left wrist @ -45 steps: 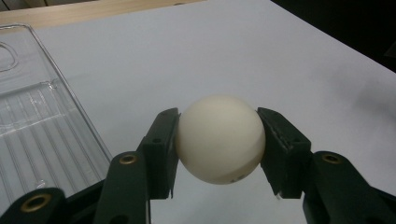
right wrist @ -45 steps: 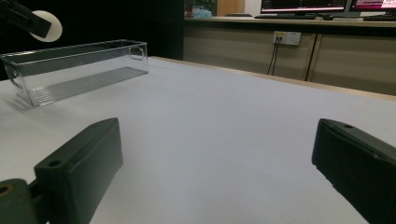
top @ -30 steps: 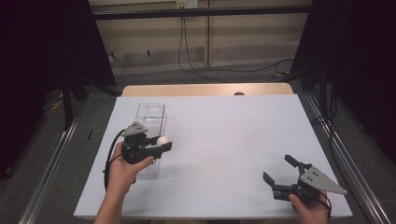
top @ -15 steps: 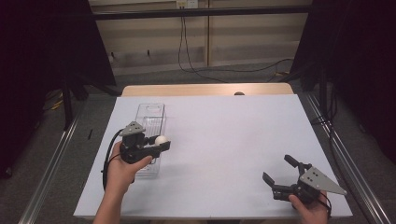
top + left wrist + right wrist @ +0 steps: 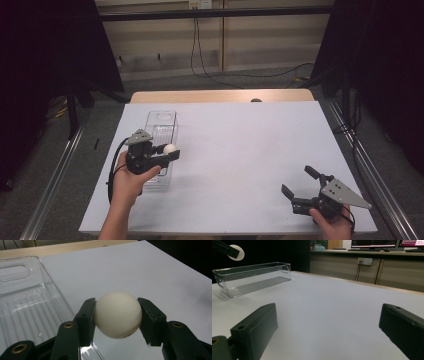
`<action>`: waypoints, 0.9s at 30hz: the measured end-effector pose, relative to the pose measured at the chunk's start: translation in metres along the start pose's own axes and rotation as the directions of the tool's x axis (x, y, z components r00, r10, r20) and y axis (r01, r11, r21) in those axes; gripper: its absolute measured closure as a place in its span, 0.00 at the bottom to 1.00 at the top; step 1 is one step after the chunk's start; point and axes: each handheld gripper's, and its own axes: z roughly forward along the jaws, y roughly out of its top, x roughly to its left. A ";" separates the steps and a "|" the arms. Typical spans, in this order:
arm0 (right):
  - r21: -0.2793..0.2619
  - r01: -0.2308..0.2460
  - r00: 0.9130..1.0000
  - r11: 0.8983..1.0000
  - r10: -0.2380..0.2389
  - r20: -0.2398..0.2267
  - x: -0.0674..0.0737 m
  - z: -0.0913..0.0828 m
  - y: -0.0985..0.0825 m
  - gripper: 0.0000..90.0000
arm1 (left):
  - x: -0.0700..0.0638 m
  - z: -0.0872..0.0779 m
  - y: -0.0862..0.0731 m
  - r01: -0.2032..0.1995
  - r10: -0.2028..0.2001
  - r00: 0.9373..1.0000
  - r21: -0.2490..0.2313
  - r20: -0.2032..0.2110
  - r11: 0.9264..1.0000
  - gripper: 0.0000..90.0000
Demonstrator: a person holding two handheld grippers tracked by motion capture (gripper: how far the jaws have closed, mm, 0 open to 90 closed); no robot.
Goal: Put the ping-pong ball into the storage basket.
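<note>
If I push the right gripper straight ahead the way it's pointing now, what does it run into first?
Probably nothing nearby: the open right gripper points over bare table. The clear tray sits further along and off to one side, so a hit there is uncertain.

My counter (image 5: pixel 240 150) is covered with a plain white sheet, its wooden edge (image 5: pixel 220 96) showing at the far side. Beyond it I see a black cable (image 5: pixel 210 70) trailing over the floor, a wall socket (image 5: pixel 365 261), and monitors (image 5: pixel 374 243) on a far desk.
</note>
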 end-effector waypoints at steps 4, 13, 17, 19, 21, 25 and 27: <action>-0.003 0.010 1.000 1.000 -0.010 -0.012 0.000 0.000 0.000 0.02 | 0.003 -0.003 0.000 0.007 -0.007 1.000 -0.010 -0.006 1.000 0.57; -0.004 0.010 1.000 1.000 -0.010 -0.012 0.000 0.000 0.000 0.02 | 0.008 -0.007 0.000 0.025 -0.026 0.999 -0.025 -0.019 0.999 0.57; -0.006 0.013 1.000 1.000 -0.013 -0.007 0.000 0.000 0.000 0.02 | 0.009 -0.009 0.000 0.023 -0.023 0.999 -0.026 -0.028 0.999 0.57; -0.002 0.012 1.000 1.000 -0.012 -0.012 0.000 0.000 0.000 0.02 | 0.010 -0.010 0.001 0.017 -0.018 0.999 -0.027 -0.026 0.999 0.57; -0.005 0.015 1.000 1.000 -0.015 -0.010 0.000 0.000 0.000 0.02 | 0.010 -0.010 0.001 0.024 -0.025 0.999 -0.031 -0.029 0.999 0.57; -0.004 0.013 1.000 1.000 -0.013 -0.004 0.001 0.000 0.000 0.02 | 0.012 -0.010 0.000 0.026 -0.028 0.999 -0.032 -0.038 0.999 0.57; -0.003 0.012 1.000 1.000 -0.012 -0.006 0.001 0.000 0.000 0.02 | 0.013 -0.011 0.000 0.023 -0.024 0.999 -0.030 -0.045 0.999 0.57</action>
